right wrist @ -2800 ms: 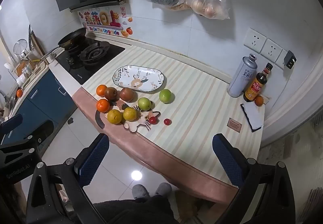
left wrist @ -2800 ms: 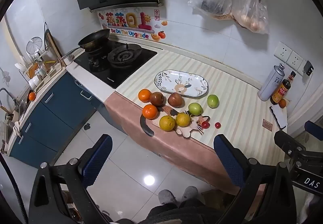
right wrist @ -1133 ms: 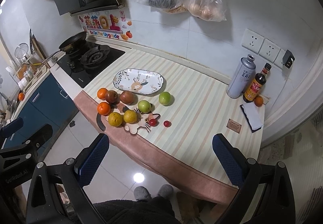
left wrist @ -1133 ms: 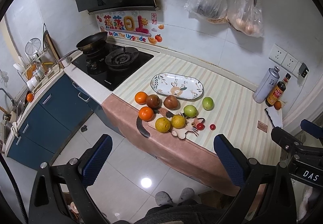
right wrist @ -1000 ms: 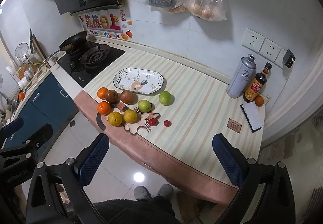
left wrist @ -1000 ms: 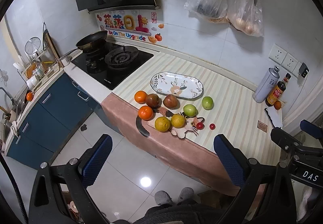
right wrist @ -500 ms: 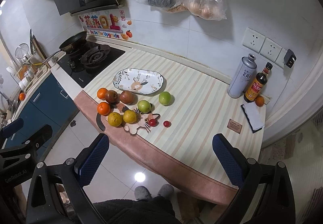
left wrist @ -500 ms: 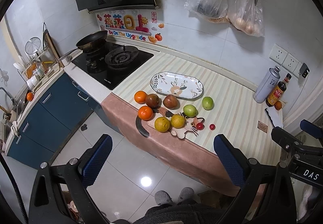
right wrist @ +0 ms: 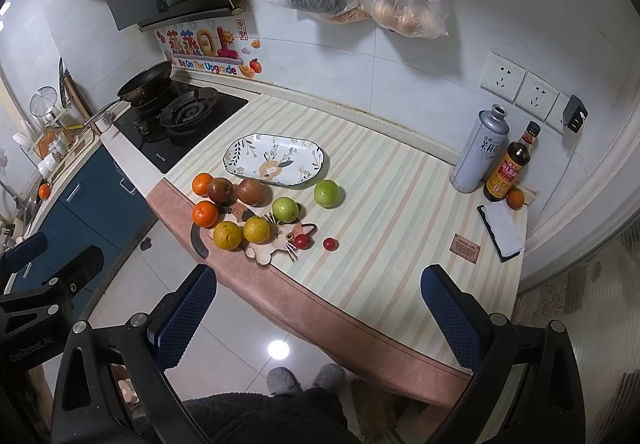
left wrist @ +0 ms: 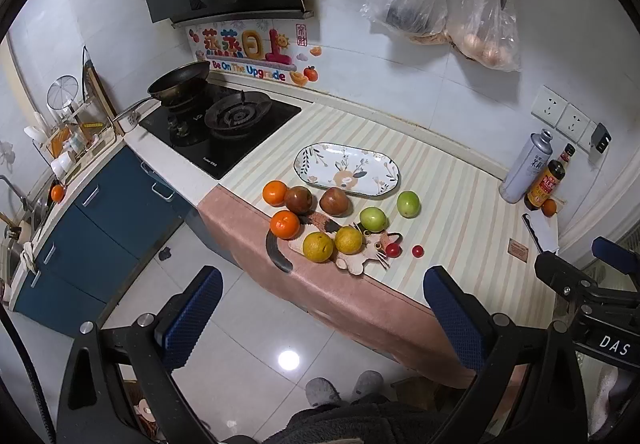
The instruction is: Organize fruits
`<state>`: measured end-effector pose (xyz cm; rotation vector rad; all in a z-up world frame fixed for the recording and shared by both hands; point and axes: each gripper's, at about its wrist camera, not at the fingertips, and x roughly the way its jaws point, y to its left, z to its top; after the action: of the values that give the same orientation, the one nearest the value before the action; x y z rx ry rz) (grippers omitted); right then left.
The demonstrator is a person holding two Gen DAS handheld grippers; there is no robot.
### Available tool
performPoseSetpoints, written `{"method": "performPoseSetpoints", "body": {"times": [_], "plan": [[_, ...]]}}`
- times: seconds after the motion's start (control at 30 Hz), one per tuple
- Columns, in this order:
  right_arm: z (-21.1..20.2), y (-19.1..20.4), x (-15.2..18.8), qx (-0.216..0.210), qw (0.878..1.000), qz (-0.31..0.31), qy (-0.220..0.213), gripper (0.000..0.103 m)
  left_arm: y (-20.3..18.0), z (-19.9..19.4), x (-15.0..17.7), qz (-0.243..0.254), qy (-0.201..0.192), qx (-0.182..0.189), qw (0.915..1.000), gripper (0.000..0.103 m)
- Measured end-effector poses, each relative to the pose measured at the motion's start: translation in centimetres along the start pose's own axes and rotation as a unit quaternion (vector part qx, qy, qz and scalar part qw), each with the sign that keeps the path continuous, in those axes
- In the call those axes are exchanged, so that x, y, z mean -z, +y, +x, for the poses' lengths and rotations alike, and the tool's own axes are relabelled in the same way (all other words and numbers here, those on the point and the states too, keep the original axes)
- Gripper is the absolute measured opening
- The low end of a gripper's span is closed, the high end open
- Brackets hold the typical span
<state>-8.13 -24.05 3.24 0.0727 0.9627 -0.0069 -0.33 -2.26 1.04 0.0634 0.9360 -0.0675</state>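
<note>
Both spread wide and empty: left tool [left wrist: 322,310] and right tool [right wrist: 318,306] back off the surface [right wrist: 400,203], taking in fruits [right wrist: 248,209] clustered beside the bare plate [right wrist: 274,159], probably their destination.

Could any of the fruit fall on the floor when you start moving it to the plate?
Possibly. The two yellow citrus fruits sit near the counter's front edge, so a nudge might roll them off. The loose cherry tomato is small and round, so it could slip from the jaws and roll. The fruits are packed close, so picking one may bump its neighbours. The plate is shallow, so round fruit might roll back out.
</note>
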Motion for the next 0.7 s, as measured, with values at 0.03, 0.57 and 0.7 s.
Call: {"method": "performPoseSetpoints", "body": {"times": [0.03, 0.57, 0.7], "plan": [[0.0, 0.0, 0.0, 0.000, 1.000, 0.000, 0.000, 0.103, -0.1, 0.1, 0.0, 0.000, 0.000, 0.000, 1.0000, 0.103], [1.7, -1.8, -0.3, -0.037, 0.999, 0.030, -0.010, 0.103, -0.1, 0.4, -0.5, -0.006, -0.011, -0.009, 0.9999, 0.103], [4.9, -3.0, -0.8, -0.080, 0.995, 0.060, -0.002, 0.103, 0.8, 2.2, -1.7, -0.022, -0.033, -0.066, 0.9970, 0.103]]}}
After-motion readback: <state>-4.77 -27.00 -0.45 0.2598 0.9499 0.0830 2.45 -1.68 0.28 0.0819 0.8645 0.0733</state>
